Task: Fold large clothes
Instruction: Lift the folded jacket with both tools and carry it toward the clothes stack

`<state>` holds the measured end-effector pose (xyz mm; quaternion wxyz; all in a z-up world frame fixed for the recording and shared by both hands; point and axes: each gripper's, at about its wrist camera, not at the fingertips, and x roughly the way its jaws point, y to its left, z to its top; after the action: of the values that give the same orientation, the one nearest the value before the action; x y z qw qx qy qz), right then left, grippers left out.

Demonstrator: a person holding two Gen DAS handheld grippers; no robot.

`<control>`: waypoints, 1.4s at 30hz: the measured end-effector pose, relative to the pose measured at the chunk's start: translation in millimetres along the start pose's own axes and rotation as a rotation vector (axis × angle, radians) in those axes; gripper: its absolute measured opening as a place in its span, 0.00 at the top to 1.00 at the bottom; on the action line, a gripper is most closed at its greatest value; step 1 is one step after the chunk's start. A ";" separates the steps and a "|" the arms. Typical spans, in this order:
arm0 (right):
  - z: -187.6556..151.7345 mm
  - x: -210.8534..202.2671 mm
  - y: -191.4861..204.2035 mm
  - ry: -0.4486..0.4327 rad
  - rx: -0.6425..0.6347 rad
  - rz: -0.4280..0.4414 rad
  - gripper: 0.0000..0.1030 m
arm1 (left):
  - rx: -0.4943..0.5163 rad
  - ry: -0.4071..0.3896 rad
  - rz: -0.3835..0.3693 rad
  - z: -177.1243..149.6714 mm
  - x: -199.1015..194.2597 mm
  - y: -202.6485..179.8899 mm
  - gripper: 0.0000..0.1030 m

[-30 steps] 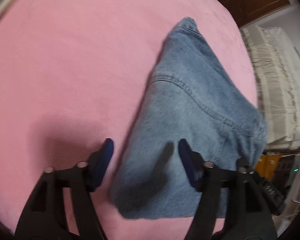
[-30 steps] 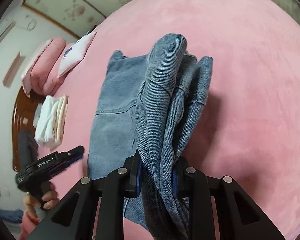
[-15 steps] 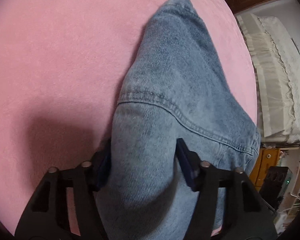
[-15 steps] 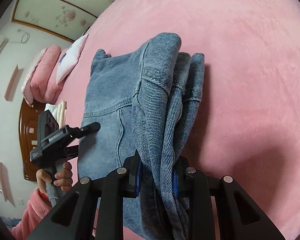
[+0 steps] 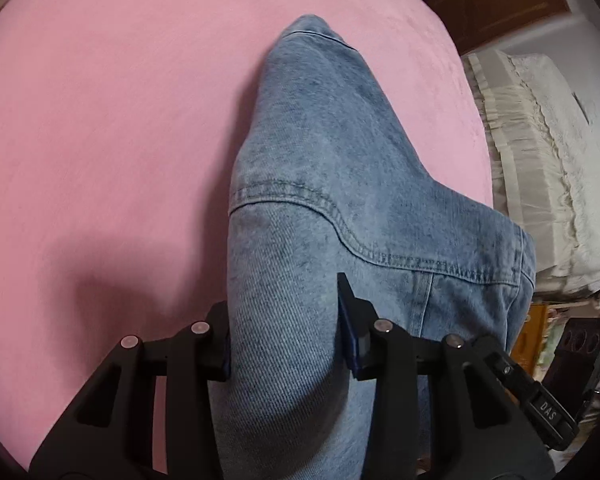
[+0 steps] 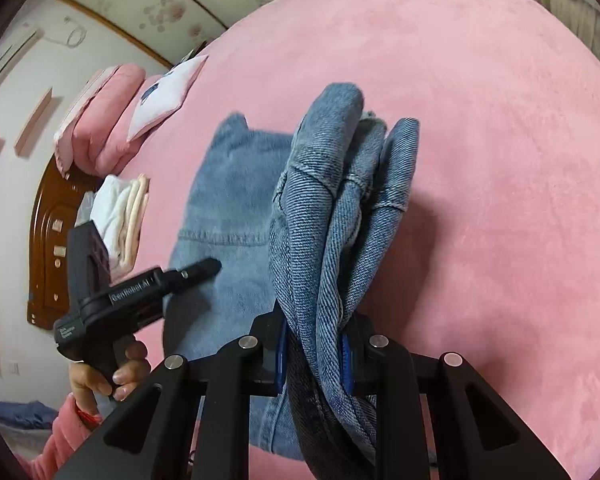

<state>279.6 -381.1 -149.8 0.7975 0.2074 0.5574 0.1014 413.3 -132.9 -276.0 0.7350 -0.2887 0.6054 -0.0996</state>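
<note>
- Since a second ago, our left gripper has slid over a thick fold of the jeans, and its jaws have just been closing, with the denim now filling the gap between them; both blue pads look to be against the cloth.
- Our right gripper is much as it was, its jaws narrow and pinched on a bunched wad of several denim layers that stands up in front of its camera.
- The jeans lie on the pink bedspread, part flat on it and part lifted between our two grips; in the right wrist view the left gripper shows at the garment's far edge, held in the person's hand.
- We judge the denim heavy and fairly stiff for cloth: it holds ridges, sags under its own weight, and is not slippery.
- We would take it at seams or stacked edges, where the layers are thick, and watch that inner layers do not slip out.
- A stack of folded pale clothes sits near the pillows.
</note>
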 end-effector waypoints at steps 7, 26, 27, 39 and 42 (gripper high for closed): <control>-21.6 21.4 98.3 0.078 -0.101 -0.015 0.81 | -0.050 -0.030 0.013 -25.0 -87.6 58.3 0.66; 15.1 205.8 535.3 -0.075 -0.320 0.387 0.81 | 0.003 -0.425 0.304 167.7 -477.8 279.1 0.67; 21.1 220.0 553.5 -0.090 -0.333 0.403 0.81 | 0.013 -0.452 0.322 186.4 -490.1 288.1 0.67; 139.0 443.4 652.8 -0.210 -0.249 0.303 0.82 | 0.022 -0.472 0.334 373.4 -388.5 422.3 0.53; 164.7 498.3 619.2 -0.115 -0.132 0.314 0.79 | -0.074 -0.502 0.153 376.4 -376.8 466.4 0.43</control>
<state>654.4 332.0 -248.8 0.8142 0.2446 0.4638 0.2492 582.0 547.7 -178.8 0.8564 -0.2844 0.4276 0.0534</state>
